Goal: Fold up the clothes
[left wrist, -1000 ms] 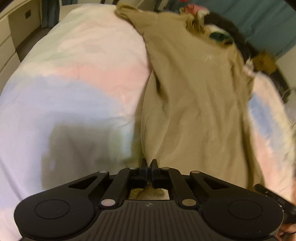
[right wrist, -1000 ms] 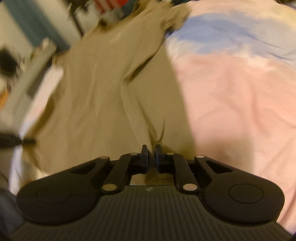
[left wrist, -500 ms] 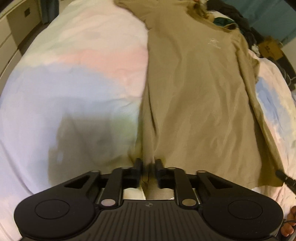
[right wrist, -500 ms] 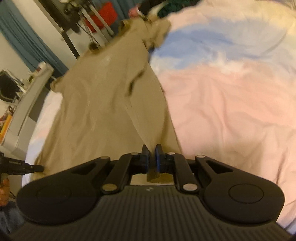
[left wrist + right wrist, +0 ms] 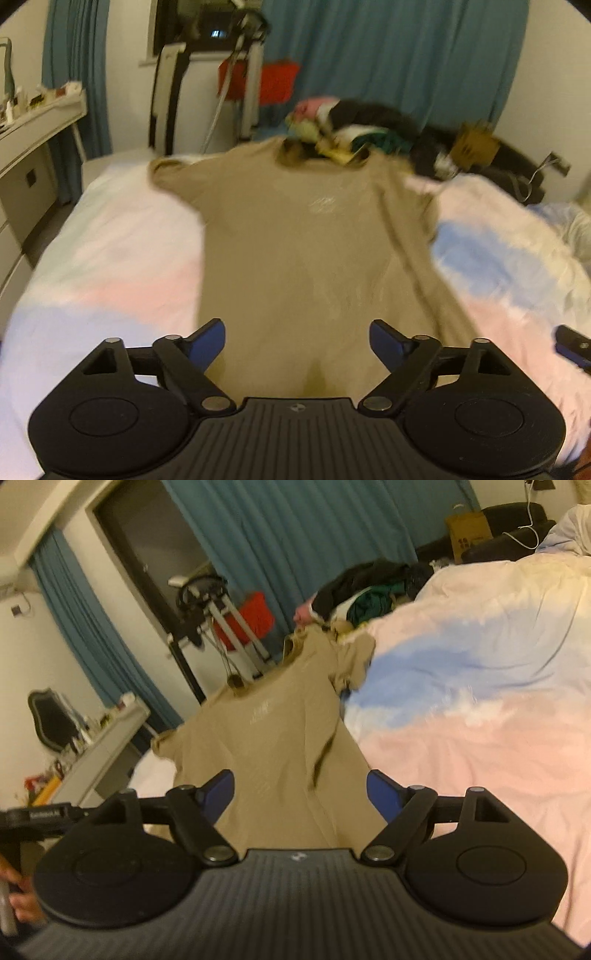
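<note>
1. Pastel duvet in pink, blue and white [image 5: 122, 266] is covering the whole bed; it is also filling the right half of the right wrist view [image 5: 480, 709].
2. Teal pleated curtain [image 5: 388, 66] is hanging behind the bed, across the far wall.
3. Tan short-sleeved cotton T-shirt [image 5: 310, 258] is lying spread flat on the duvet, front up, faint pale chest print showing, collar pointing away toward the curtain, hem nearest the cameras. In the right wrist view [image 5: 280, 746] its far sleeve is lying bunched and creased, with a dark fold running down the body.
4. Heap of dark and mixed-colour clothes [image 5: 369, 125] is sitting at the far edge of the bed, touching the shirt's collar.
5. White desk with small clutter [image 5: 37, 122] is standing off the bed's left side.
6. Left black two-finger gripper with blue pads [image 5: 297, 341] is hovering over the hem, jaws opening and already wide; shirt fabric is showing in the gap but the pads are not pressing on it.
7. Right gripper of the same build [image 5: 300, 794] is doing the same near the shirt's right edge: jaws opening wide, pads clear of the cloth.
8. Brown paper bag [image 5: 467, 531] is standing beyond the clothes heap.
</note>
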Action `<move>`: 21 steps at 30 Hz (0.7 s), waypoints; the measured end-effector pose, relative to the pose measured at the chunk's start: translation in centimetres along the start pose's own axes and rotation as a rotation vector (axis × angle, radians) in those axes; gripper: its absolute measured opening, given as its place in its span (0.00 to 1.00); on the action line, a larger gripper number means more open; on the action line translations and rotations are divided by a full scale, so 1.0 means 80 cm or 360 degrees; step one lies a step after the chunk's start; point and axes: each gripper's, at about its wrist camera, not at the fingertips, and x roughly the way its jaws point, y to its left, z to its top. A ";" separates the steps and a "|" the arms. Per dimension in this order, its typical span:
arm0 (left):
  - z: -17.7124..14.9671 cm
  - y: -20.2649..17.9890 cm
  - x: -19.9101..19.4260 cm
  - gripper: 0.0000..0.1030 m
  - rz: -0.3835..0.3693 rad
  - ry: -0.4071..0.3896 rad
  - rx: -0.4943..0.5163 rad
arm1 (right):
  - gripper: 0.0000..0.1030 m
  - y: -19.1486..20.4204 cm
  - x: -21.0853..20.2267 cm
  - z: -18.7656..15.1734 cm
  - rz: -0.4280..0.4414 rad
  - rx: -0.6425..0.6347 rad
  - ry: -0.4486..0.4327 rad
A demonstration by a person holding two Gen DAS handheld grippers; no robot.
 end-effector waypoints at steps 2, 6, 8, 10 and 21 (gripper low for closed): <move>0.001 -0.026 0.010 0.89 -0.0037 -0.0032 -0.0031 | 0.79 -0.003 0.012 0.008 0.0013 0.0043 -0.0023; 0.005 -0.060 0.053 0.92 -0.0113 -0.0049 -0.0198 | 0.80 -0.038 0.062 0.038 0.0131 0.0362 -0.0040; 0.006 -0.062 0.090 0.94 -0.0157 -0.0092 -0.0244 | 0.80 -0.068 0.101 0.049 0.0202 0.0642 -0.0009; -0.001 -0.064 0.113 0.94 -0.0134 -0.0112 -0.0201 | 0.79 -0.094 0.149 0.052 0.0270 0.0878 0.0016; -0.014 -0.059 0.235 0.94 -0.0135 -0.0056 -0.0188 | 0.77 -0.152 0.393 0.061 0.0275 0.1168 -0.0010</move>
